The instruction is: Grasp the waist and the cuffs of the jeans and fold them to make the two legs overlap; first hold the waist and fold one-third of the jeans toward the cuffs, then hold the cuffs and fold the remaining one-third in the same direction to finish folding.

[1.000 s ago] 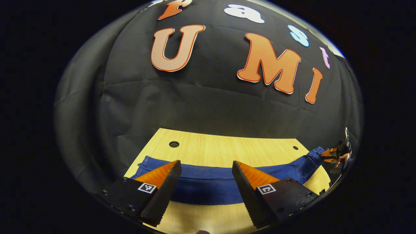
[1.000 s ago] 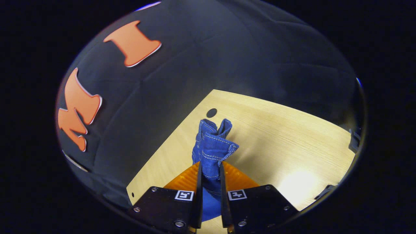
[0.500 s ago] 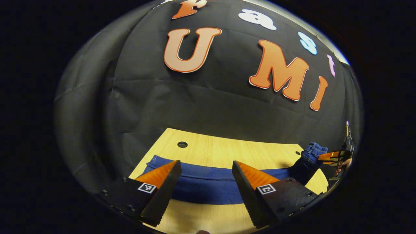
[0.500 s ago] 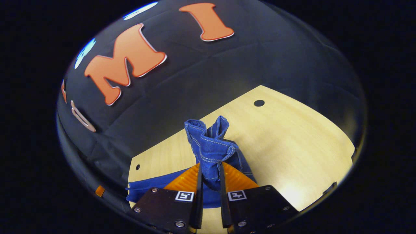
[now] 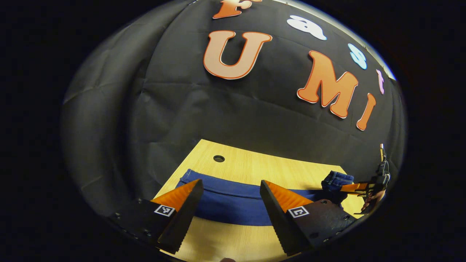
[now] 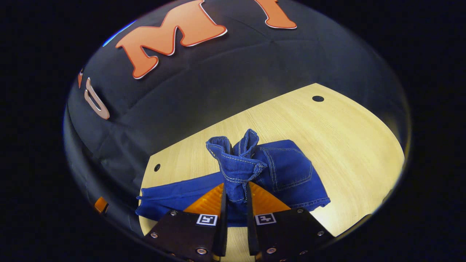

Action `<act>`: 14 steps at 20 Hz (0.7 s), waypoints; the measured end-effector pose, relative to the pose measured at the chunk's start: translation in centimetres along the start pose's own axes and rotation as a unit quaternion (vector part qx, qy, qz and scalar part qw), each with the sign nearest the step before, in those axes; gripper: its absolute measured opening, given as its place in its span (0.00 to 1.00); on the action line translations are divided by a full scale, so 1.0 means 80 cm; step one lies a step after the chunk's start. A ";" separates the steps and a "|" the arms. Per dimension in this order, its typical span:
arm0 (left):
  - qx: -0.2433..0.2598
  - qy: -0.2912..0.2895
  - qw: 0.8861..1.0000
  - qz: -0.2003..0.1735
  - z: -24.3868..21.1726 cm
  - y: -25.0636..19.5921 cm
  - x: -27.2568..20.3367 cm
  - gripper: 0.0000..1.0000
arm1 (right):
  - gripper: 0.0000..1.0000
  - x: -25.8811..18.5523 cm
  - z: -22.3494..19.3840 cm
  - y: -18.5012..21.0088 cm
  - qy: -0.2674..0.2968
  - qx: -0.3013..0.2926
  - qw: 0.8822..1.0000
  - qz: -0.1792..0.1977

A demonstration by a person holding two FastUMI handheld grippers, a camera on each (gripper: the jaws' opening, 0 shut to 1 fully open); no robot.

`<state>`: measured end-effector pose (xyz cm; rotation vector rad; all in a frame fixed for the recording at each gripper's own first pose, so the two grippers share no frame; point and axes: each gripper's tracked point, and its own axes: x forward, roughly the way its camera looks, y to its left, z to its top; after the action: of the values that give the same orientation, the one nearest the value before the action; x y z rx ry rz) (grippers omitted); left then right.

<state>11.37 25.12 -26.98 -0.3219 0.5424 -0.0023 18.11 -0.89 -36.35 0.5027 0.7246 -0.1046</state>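
Blue jeans (image 5: 233,203) lie as a long strip across the wooden table (image 5: 262,167), legs overlapped. My left gripper (image 5: 231,183) hovers open just above the leg part, one finger on each side, touching nothing. Far to the right in the left gripper view, the right gripper (image 5: 355,187) holds the lifted waist end (image 5: 336,179). In the right gripper view, my right gripper (image 6: 236,196) is shut on the bunched waistband (image 6: 236,163), which stands up between its fingers. The seat with a back pocket (image 6: 291,171) lies beyond it, and the legs (image 6: 171,198) trail off to the left.
The table (image 6: 346,138) is light wood with small round holes (image 6: 318,98) near its back edge. Black cloth walls close in behind and beside it. A hand (image 5: 375,198) holding the right gripper is visible at the far right edge.
The right gripper has lifted the waist and swung it over toward the legs, so the seat and legs now lie in front of it. The left gripper stays open, drifting slightly.
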 end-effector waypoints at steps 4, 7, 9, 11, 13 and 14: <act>-0.044 0.047 0.998 0.008 -0.034 0.027 0.016 0.97 | 0.27 0.021 -0.044 0.009 0.027 -0.012 1.000 -0.003; -0.103 0.085 0.991 0.009 -0.058 0.039 0.036 0.96 | 0.58 0.007 -0.062 0.042 0.050 -0.003 0.998 0.050; -0.136 0.111 0.984 0.010 -0.075 0.047 0.053 0.97 | 0.58 0.002 -0.054 0.045 0.030 -0.013 0.998 0.047; -0.167 0.137 0.976 0.022 -0.093 0.057 0.069 0.97 | 0.73 -0.014 -0.038 0.038 0.014 -0.020 0.999 0.042; -0.217 0.156 0.963 0.024 -0.106 0.063 0.078 0.97 | 0.73 -0.033 -0.021 0.022 -0.008 -0.032 0.999 0.029; -0.249 0.167 0.954 0.022 -0.113 0.064 0.080 0.97 | 0.78 -0.042 -0.010 0.015 -0.024 -0.038 0.999 0.021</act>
<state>11.84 26.68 -39.08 -0.8126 0.8879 0.1278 15.41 0.27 -34.14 0.4422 0.6688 -0.0493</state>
